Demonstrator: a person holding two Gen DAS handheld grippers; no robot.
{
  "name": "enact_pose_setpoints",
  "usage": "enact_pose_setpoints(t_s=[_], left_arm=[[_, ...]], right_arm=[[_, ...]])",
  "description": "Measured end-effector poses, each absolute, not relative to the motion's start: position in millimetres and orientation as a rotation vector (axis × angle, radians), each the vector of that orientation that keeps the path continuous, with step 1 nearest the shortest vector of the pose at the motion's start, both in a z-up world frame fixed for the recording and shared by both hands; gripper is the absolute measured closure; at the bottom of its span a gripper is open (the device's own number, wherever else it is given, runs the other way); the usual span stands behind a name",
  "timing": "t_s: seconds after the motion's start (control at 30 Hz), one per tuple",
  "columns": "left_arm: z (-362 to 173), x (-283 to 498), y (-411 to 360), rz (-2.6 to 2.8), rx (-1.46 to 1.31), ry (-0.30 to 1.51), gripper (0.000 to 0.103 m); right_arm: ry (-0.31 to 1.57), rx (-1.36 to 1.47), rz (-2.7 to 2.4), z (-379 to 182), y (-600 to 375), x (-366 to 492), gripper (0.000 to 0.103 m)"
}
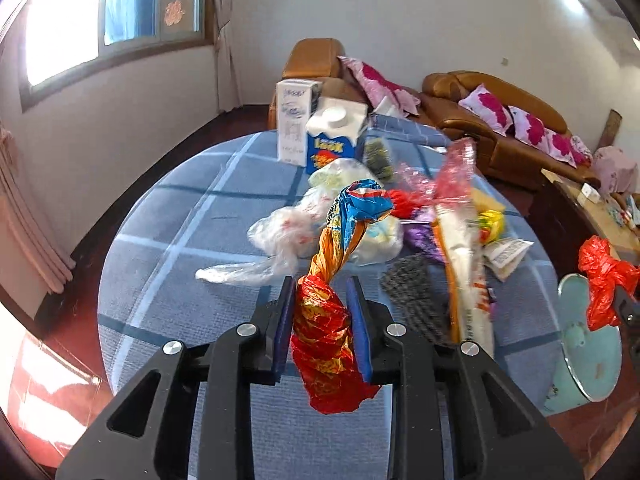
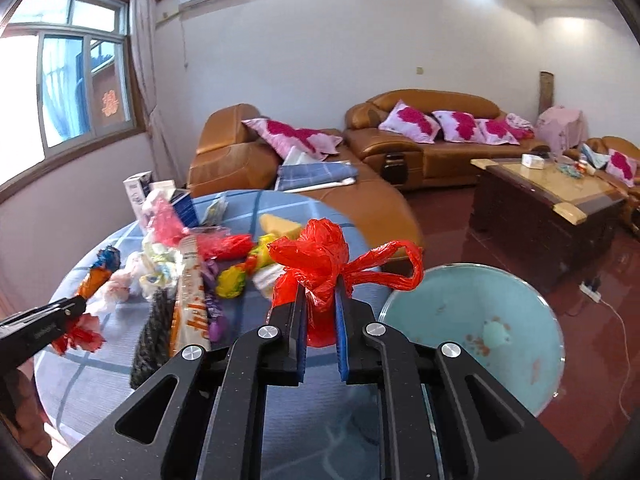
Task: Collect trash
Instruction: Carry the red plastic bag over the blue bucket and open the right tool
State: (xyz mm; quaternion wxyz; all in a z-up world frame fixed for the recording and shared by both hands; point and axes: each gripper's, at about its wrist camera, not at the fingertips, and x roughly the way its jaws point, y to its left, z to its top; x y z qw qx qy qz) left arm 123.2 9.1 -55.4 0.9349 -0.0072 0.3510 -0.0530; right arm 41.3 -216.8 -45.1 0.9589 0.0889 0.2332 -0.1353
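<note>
The round tabletop [image 1: 160, 216], under a blue checked cloth, shows bare cloth along its left and near sides, and its rim curves down to dark red floor [image 2: 580, 320] on every side. The rubbish sits in a heap from the middle toward the right edge. A pale teal bin [image 2: 472, 320] stands on the floor just beside the right rim, mouth open and tilted toward the camera, with open floor between it and the wooden coffee table [image 2: 548, 208]. Brown sofas [image 2: 420, 136] line the far wall, well apart from the tabletop.

The left hand-held gripper [image 1: 322, 292] pinches a twisted foil snack wrapper [image 1: 332, 320] between its blue pads, red and gold at the grip, orange then blue at the crumpled far end; it is held above the near cloth. The right hand-held gripper [image 2: 321, 300] is clamped on a knotted red plastic bag [image 2: 320, 264], thin and shiny, one loop handle sticking out to the right, above the tabletop's right rim just beside the bin.

In the heap lie clear plastic bags [image 1: 288, 232], a long white and orange wrapper [image 1: 468, 272], a dark knitted piece [image 1: 416, 296], and something purple [image 1: 418, 236] and something yellow [image 1: 492, 220] that may be further wrappers, though blur hides what they are. Two cartons, one white [image 1: 294, 124] and one blue [image 1: 332, 144], stand upright at the far edge.
</note>
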Motion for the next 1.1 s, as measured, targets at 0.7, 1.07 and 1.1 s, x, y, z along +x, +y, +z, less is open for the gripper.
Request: enact_pose_setpoints(t_s=[0.7, 1.07, 1.1], left_arm=[[-41.3, 89.0, -108.9, -0.361, 0.162, 0.659, 0.077], [-48.2, 77.0, -177.6, -0.519, 0.247, 0.640, 0.077], [-50.6, 76.9, -183.8, -0.534, 0.254, 0.643, 0.077]], right_arm=[[0.521, 0.076, -0.577, -59.7, -295.1, 3.5, 0.091], [0.629, 0.013, -0.673, -85.4, -336.2, 11.9, 0.091], [0.640, 0.013, -0.670, -88.9, -340.0, 12.7, 0.091]])
